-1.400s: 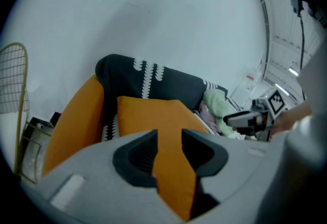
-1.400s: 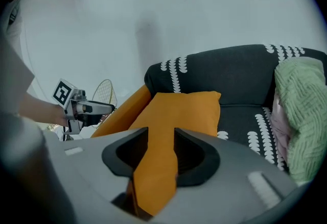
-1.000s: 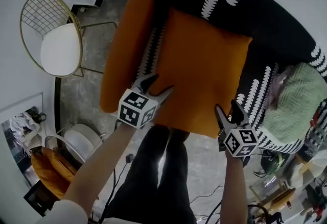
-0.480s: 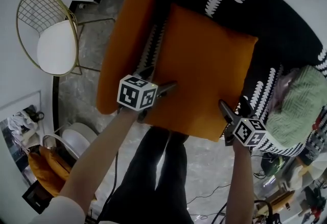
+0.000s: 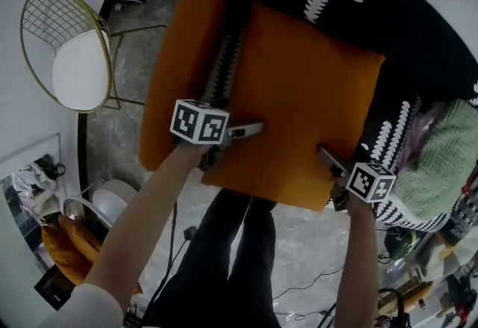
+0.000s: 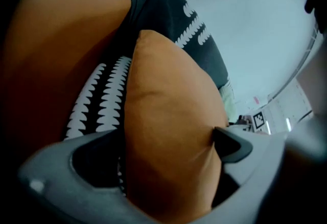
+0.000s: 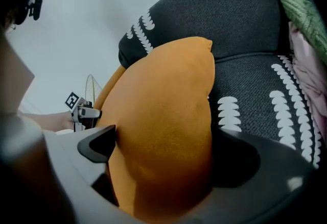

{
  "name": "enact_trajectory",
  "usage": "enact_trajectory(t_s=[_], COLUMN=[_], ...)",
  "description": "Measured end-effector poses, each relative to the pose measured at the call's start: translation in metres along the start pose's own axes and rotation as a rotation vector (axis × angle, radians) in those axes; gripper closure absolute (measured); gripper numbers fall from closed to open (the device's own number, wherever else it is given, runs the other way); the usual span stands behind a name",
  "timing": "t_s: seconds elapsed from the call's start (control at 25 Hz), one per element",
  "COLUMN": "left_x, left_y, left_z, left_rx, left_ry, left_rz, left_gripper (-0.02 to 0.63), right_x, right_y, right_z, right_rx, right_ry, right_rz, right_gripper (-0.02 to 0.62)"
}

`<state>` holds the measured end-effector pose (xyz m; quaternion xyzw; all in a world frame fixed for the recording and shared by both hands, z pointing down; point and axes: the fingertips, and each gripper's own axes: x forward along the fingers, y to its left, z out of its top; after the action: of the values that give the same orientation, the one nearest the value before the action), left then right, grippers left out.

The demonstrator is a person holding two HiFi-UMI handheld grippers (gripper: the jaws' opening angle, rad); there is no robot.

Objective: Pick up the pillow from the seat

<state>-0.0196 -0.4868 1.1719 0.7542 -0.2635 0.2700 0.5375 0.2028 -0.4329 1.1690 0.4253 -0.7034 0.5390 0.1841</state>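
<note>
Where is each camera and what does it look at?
Head view: on the head, looking down at the pillow on the sofa; arms, legs, left gripper, right gripper show.
Left gripper view: on that gripper, along its jaws, just been opening, pillow between.
Right gripper view: likewise, from the right gripper.
All share the pillow.
</note>
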Motion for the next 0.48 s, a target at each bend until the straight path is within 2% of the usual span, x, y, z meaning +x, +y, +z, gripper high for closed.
enact_trajectory(t_s=[0.12, 0.2, 0.24, 0.48], left_x=[0.007, 0.018, 0.023, 0.026], left_y=[-0.002, -0.003, -0.004, -0.013], left_z=[-0.003, -0.003, -0.003, -0.006], left_rx=[0.001, 0.015, 0.023, 0.095], left_ry=[0.025, 0.035, 0.033, 0.005], left_rz=[-0.023, -0.008, 0.000, 0.030], left_gripper=[0.040, 0.040, 0.044, 0.197], right_x=[0.009, 0.013, 0.014, 0.013], right_y=[0.002, -0.002, -0.004, 0.004], right_z=[-0.004, -0.005, -0.005, -0.008], right_rx=[0.002, 0.005, 0.006, -0.045], right_ry=[0.025, 0.031, 0.031, 0.029], right_rz=[0.003, 0.004, 0.008, 0.043], right_gripper=[0.015, 0.019, 0.041, 0.170])
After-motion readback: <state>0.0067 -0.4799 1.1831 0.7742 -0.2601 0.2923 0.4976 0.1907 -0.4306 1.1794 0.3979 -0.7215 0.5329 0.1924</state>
